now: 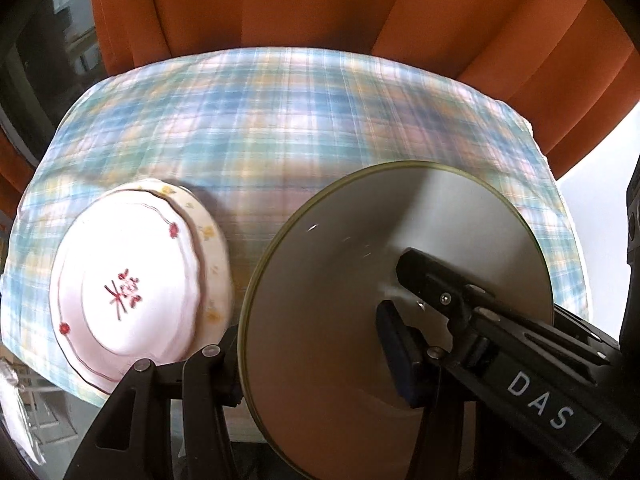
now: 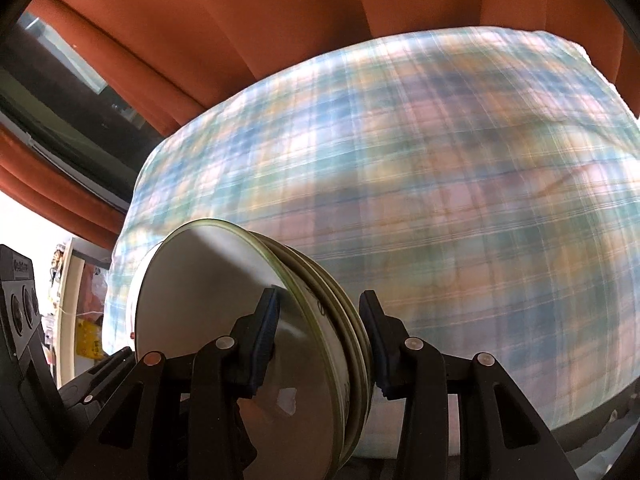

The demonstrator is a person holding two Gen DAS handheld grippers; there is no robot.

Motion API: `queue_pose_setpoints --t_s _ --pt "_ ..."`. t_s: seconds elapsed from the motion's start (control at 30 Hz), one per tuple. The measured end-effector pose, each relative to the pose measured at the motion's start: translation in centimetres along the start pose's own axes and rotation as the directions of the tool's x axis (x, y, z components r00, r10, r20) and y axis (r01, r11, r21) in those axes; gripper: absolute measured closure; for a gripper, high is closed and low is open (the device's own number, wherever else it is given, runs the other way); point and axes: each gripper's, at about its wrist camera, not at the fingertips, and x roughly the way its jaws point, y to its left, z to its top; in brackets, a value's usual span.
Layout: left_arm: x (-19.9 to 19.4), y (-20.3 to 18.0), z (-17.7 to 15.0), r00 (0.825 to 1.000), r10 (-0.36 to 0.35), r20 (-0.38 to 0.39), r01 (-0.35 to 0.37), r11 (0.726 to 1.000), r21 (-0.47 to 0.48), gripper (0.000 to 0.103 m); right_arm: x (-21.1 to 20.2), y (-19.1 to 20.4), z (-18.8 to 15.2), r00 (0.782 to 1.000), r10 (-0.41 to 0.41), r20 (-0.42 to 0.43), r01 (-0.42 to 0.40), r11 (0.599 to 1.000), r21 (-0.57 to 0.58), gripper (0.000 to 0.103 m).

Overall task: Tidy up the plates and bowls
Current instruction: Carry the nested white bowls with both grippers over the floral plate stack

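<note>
Through the left wrist camera, I see the left tongs gripping the near edge of a grey plate with a gold rim, held tilted above the table. One finger sits behind the plate, so I cannot tell how firm that grip is. The right tongs reach in from the right, one pad on the plate's face. Just left of my tongs sits a white plate with red characters, stacked on a floral plate. I judge the step to be carrying the grey stack over to these two, so I would keep it level and lower slowly, rims aligned.

Through the right wrist camera, the right tongs are clamped across a stack of gold-rimmed plates, pads on both faces. The plates look slick, so I would hold steady pressure and avoid twisting.

The table wears a blurred blue plaid cloth. Orange curtains hang beyond it, with a window at the left.
</note>
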Motion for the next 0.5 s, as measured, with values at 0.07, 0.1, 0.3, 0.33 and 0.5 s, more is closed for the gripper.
queue_pose_setpoints --t_s 0.07,0.1,0.3,0.33,0.5 --pt "-0.6 1.3 0.1 1.000 -0.001 0.006 0.001 1.000 0.007 0.049 0.2 1.2 -0.1 1.000 -0.005 0.012 0.004 1.000 0.010 0.058" --pt "-0.9 1.9 0.1 1.000 -0.003 0.007 0.003 1.000 0.007 0.049 0.2 1.6 -0.2 1.000 -0.004 0.014 0.003 1.000 0.012 0.058" --pt "-2.5 6.0 0.4 0.999 -0.022 0.023 0.022 1.000 0.009 0.049 0.6 6.2 -0.6 0.999 -0.018 0.034 0.018 1.000 0.000 0.058" --pt "-2.7 6.7 0.4 0.999 -0.024 0.025 0.024 1.000 0.007 0.049 0.8 7.1 -0.7 0.999 -0.021 0.036 0.021 1.000 -0.002 0.058" --pt "-3.5 10.2 0.5 0.999 -0.038 0.031 0.038 0.999 -0.003 0.050 1.7 10.6 -0.9 0.999 -0.034 0.039 0.035 0.999 -0.018 0.058"
